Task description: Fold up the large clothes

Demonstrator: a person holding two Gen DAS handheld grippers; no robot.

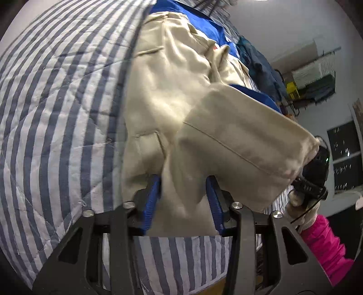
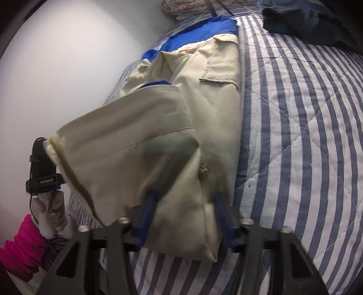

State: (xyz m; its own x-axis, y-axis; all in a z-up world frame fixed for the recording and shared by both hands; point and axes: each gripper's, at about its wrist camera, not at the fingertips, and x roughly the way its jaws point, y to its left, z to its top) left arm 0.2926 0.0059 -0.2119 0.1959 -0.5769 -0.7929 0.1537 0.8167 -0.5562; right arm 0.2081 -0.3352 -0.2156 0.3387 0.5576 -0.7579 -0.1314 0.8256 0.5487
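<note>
My 2 grippers — left gripper and right gripper — each have fingers spread around the cream garment, its lifted end raised off the striped quilt; whether they're clamping, I can't tell.

striped quilted bed – cream garment, blue garment, dark clothes on it

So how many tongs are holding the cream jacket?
2. The left tongs pinch the cream jacket at its near hem; the right tongs pinch the hem too.
</note>
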